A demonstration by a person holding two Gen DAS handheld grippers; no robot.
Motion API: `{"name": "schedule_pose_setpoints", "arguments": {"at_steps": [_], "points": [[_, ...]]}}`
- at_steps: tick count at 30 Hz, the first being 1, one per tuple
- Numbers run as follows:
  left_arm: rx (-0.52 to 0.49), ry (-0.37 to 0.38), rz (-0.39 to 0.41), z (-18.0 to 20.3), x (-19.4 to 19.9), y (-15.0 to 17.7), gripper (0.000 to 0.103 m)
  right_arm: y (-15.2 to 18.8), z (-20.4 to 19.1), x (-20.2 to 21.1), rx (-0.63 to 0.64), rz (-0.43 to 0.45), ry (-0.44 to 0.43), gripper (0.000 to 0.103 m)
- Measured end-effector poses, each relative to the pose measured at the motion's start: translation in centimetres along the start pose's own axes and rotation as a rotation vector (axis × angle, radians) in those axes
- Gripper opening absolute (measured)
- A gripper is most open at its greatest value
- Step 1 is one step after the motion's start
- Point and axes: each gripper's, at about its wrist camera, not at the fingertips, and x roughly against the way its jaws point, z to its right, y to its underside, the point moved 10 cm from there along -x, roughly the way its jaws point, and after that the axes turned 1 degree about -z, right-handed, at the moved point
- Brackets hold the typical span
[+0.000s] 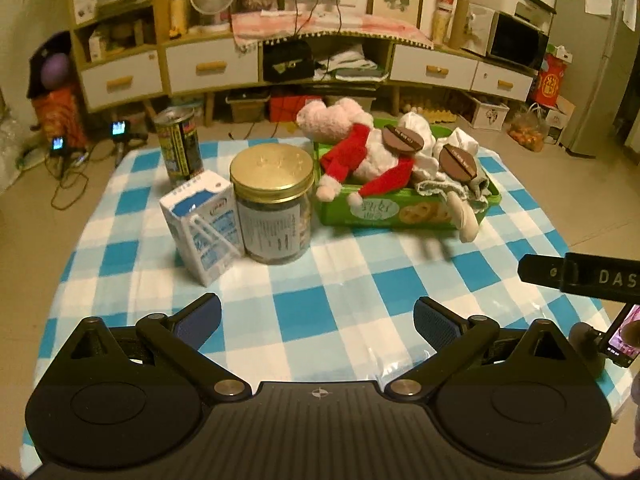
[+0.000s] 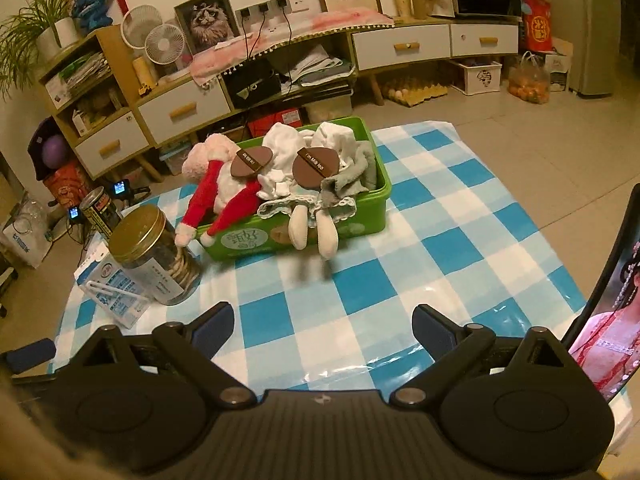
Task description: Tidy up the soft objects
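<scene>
The soft things sit heaped in the shallow green plastic biscuit box [image 2: 360,204] at the far edge of the table with the blue-and-white checked plastic cloth [image 2: 460,240], so the sorting looks close to finished. A pink plush toy in a red-and-white suit [image 2: 218,184] lies across the box's left end, one red sleeve hanging over the rim because the toy is longer than the box. Beside it, a white stuffed doll with two round brown hoof-like pads [image 2: 316,168] is wedged among white and grey socks or cloths [image 2: 356,160], its two cream legs dangling over the near wall (nothing holds them in, so a nudge could tip it out).

The hard items stand apart near the left edge, likely kept out on purpose: a clear jar with a gold screw lid [image 1: 272,204], a white-and-blue milk carton [image 1: 200,224] touching it, and a dark printed tin can [image 1: 180,144] behind.

The left gripper [image 1: 318,320] and the right gripper [image 2: 322,326] both hover over bare cloth near the front edge, jaws spread wide with nothing between them, well apart from the box. I judge tucking in the overhanging limbs as the only step left.
</scene>
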Motion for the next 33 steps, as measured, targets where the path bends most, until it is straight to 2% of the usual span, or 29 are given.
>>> {"name": "schedule_pose_setpoints", "arguments": {"at_steps": [6, 33], "points": [[0.004, 0.0, -0.016, 0.0, -0.2, 0.3, 0.098, 0.5, -0.9, -0.6, 0.044, -0.015, 0.01, 0.066], [-0.005, -0.013, -0.024, 0.2, -0.1, 0.7, 0.098, 1.0, -1.3, -1.0, 0.064, -0.036, 0.006, 0.066]]}}
